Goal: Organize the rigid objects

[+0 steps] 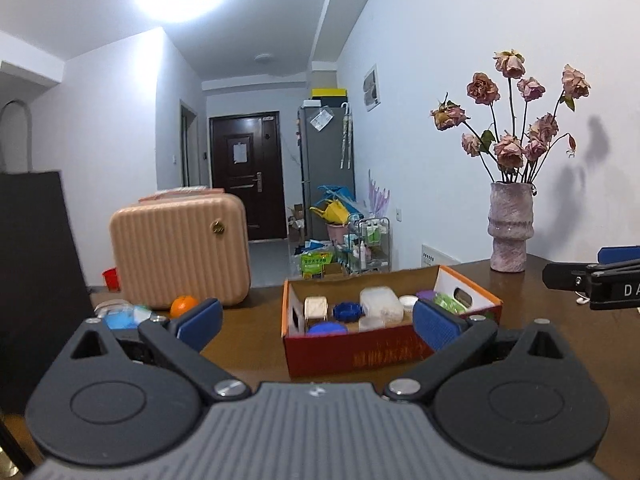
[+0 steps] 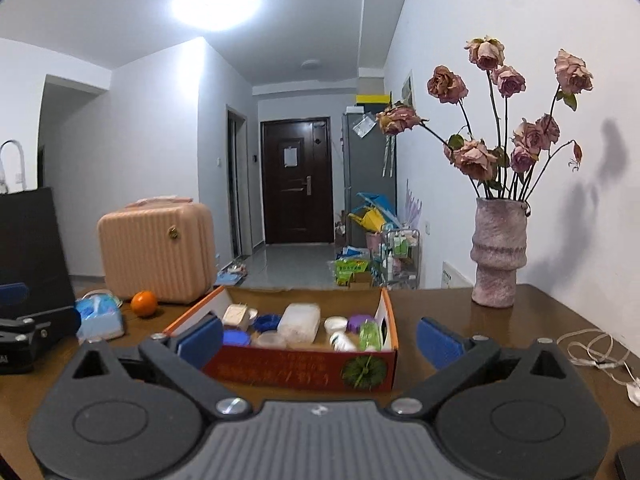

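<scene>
The cardboard box (image 2: 304, 368) of small rigid containers sits mid-desk (image 2: 520, 320). We hold left tongs (image 1: 316, 320) and right tongs (image 2: 320, 336) spread wide, empty, short of it. Seemingly between placements; next we would pick an item and close in.

A red cardboard box (image 2: 296, 372) with orange rim sits at twelve o'clock; at ten, a ribbed peach suitcase (image 2: 158, 256) and an orange fruit (image 2: 144, 303); at two, a mottled pink vase (image 2: 498, 256).
</scene>
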